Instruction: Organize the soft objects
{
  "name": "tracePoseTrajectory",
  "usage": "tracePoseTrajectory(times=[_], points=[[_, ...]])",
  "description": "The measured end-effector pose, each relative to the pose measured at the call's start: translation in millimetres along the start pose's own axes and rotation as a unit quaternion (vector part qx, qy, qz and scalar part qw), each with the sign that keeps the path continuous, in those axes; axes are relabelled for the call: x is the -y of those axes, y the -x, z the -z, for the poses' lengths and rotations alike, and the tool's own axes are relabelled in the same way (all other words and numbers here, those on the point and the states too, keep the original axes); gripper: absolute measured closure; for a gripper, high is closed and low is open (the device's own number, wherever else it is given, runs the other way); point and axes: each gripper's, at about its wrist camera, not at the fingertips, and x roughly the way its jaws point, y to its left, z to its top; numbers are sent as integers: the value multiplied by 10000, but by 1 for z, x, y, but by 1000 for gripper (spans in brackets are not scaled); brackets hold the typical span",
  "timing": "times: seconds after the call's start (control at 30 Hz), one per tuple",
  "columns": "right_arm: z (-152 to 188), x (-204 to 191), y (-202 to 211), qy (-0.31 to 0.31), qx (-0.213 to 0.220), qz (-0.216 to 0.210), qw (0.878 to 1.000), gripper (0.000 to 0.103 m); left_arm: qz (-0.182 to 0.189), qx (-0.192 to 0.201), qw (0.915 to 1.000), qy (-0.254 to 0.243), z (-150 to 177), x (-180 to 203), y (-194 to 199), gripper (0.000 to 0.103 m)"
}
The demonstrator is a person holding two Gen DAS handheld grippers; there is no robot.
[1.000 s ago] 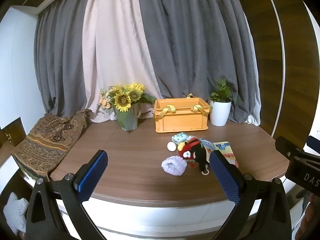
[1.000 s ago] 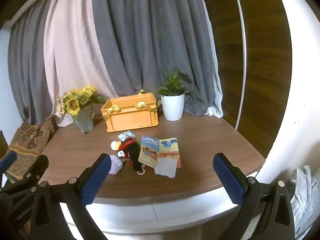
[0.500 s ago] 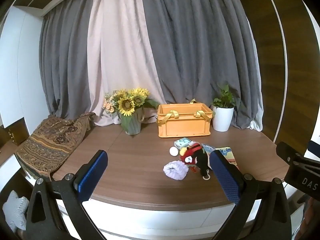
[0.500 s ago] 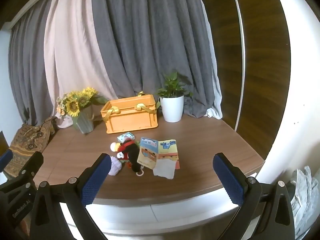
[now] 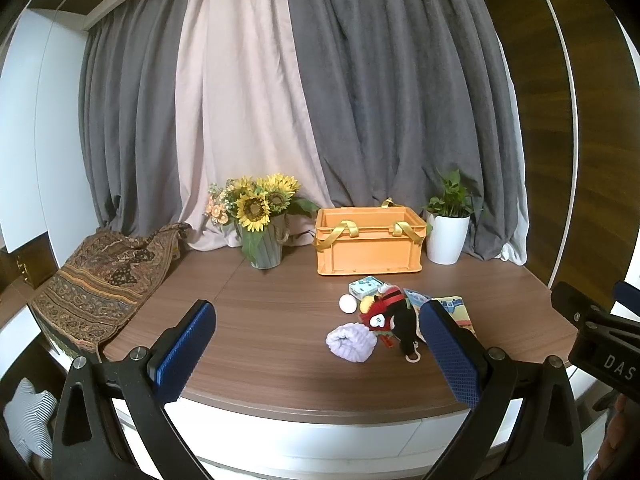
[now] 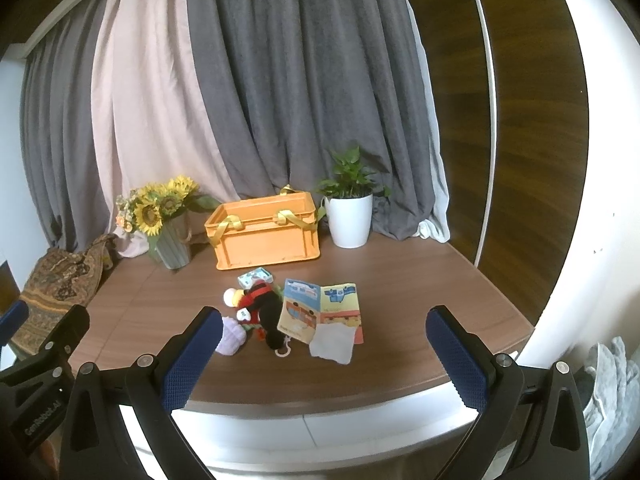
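Holding both tools back from the near edge of the surface (image 5: 280, 360), I had my left claw (image 5: 320, 356) spread wide with nothing between its blue pads, and my right claw (image 6: 324, 360) gaped just as wide and as empty. Neither touched anything; both hung short of the wood.

Just beyond them lay the heap I had to sort. Nearest sat a lilac fuzzy bundle (image 5: 352, 342), touching a red-and-black plush toy (image 5: 390, 316) with a white ring at its lower end. Beside the toy on the right lay a soft picture book (image 6: 320, 306) opened flat, and a pale square cloth (image 6: 332, 344) overlapped its near corner. A white ball (image 5: 347, 303) and a small teal packet (image 5: 365, 286) sat just behind the toy.

Farther back stood the orange crate (image 5: 368, 246), open-topped with yellow straps, between a sunflower vase (image 5: 264, 248) and a white potted plant (image 5: 446, 236).

I judged the job not yet begun: nothing was in the crate that I could see. The next move called for reaching forward and down, most easily onto the lilac bundle, pinching deep enough that the loose fabric would not slip.
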Motion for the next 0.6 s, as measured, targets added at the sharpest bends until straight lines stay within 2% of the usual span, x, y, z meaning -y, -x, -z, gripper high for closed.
tracePoseTrajectory(times=[0.6], points=[[3,-3,-14,-11,-52,-46,10000,0,43,-60,10000,2,3,2,-9,0]])
